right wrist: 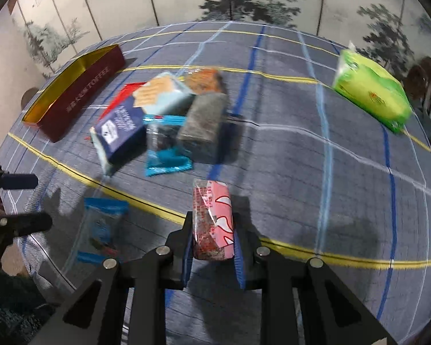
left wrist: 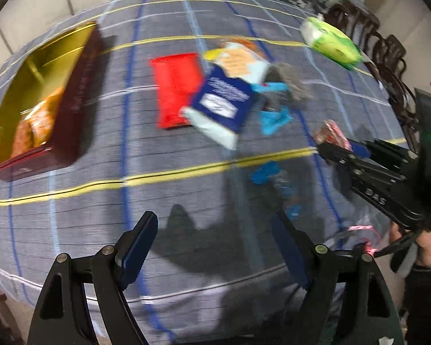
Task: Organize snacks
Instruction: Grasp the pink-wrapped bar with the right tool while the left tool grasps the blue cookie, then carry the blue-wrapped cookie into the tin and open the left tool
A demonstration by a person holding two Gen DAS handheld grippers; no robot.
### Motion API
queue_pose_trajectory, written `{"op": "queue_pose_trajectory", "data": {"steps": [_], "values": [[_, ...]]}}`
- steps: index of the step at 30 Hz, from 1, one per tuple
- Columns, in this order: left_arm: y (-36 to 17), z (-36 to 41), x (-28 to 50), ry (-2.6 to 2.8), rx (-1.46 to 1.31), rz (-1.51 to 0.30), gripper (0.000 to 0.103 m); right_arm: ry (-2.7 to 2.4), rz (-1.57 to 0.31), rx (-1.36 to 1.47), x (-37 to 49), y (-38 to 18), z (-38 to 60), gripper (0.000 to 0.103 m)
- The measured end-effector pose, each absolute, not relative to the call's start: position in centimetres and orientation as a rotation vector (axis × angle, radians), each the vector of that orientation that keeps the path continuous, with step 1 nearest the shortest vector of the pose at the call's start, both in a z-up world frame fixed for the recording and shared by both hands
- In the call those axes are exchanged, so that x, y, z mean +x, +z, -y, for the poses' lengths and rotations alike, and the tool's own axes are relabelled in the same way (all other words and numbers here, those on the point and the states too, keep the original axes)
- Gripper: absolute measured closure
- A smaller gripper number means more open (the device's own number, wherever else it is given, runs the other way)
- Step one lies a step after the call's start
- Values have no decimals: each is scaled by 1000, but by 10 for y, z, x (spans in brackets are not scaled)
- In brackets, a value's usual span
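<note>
I see the checked tablecloth [right wrist: 316, 178] with bare room toward its right edge, the red tin [left wrist: 80, 92] near its left edge, my right gripper [right wrist: 212, 247] clamped on the pink snack [right wrist: 212, 221], my left gripper [left wrist: 212, 247] spread empty.

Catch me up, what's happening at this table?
A person is sorting snacks into a red tin with two hand-held grippers. The right hand-held gripper is shut on a pink packet. The left hand-held gripper is open and empty. A pile of snacks is still on the tablecloth; the tin holds an orange packet.
</note>
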State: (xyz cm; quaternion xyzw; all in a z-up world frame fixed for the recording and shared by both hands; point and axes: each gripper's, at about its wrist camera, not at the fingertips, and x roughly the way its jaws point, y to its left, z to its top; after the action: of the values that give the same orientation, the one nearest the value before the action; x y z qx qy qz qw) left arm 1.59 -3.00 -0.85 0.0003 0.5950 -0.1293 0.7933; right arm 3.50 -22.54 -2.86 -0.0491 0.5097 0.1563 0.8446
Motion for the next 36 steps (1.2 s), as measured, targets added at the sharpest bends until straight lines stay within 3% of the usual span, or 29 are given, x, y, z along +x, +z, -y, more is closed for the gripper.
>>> {"op": "queue_pose_trajectory", "data": {"steps": [4,13,22,31,36], "values": [[-10,49,18,-309,-16,-1296,29,327,-1056,-86,33,-29,237,80],[-21,70,32,-268,-123,-1360,51,373,-1027,-28,29,-32,250,80],[-24,86,38,-236,-88,-1365,58,404,-1009,-17,26,-33,252,80],[-31,95,42,-220,-47,-1380,75,421,-1001,15,24,-33,259,80],[-31,98,41,-228,-17,-1371,76,422,-1002,23,24,-34,261,80]]}}
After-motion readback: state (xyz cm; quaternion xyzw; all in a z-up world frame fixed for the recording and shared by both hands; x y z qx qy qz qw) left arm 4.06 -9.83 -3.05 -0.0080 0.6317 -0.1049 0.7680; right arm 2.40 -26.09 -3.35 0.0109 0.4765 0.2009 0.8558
